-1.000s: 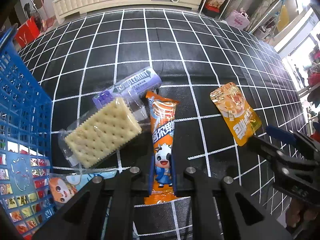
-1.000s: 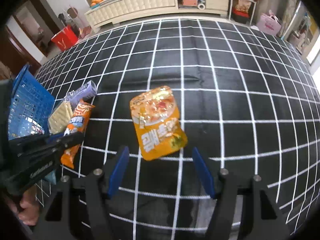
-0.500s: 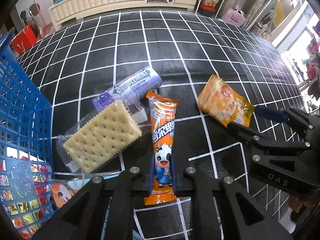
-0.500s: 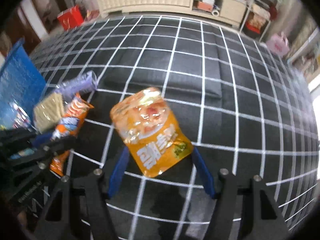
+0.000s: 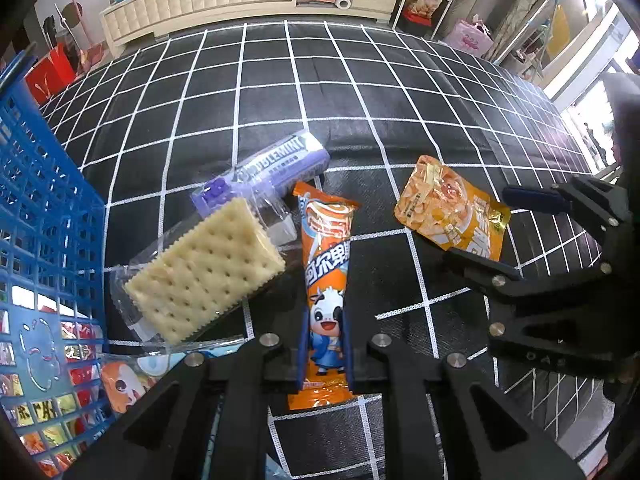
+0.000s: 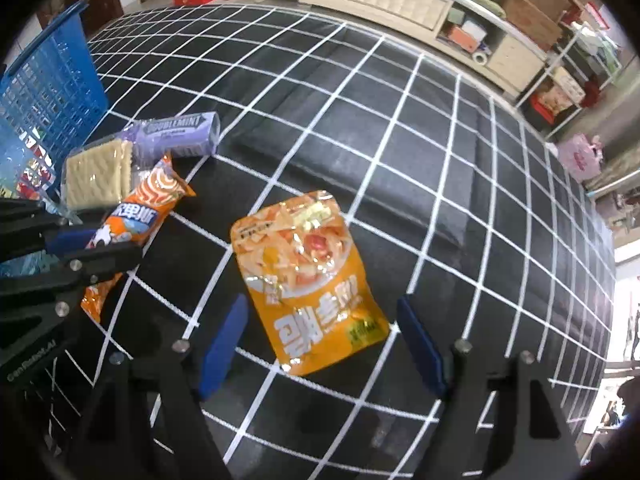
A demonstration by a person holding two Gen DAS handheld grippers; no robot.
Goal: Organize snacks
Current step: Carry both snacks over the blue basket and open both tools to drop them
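Basket (image 5: 48, 216) left w/ crackers (image 5: 204, 272) beside; left fingers (image 5: 304, 344) pinch cow bar (image 5: 326, 280), right fingers (image 6: 224, 340) spread round orange pouch (image 6: 312, 280).

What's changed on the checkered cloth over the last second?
The right gripper swung in toward the left, its open fingers now either side of the yellow snack pouch, which turned and slid nearer the other snacks. The left gripper stays shut on the orange cow-print bar. Cracker pack, Doublemint pack and blue basket haven't moved.

A black cloth with a white grid (image 5: 400, 120) carries a blue basket (image 5: 36, 184) at its left edge, a cracker pack (image 5: 204, 276), a purple mint pack (image 5: 268, 168), an orange cow-printed stick (image 5: 326, 280) and an orange pouch (image 6: 312, 280).
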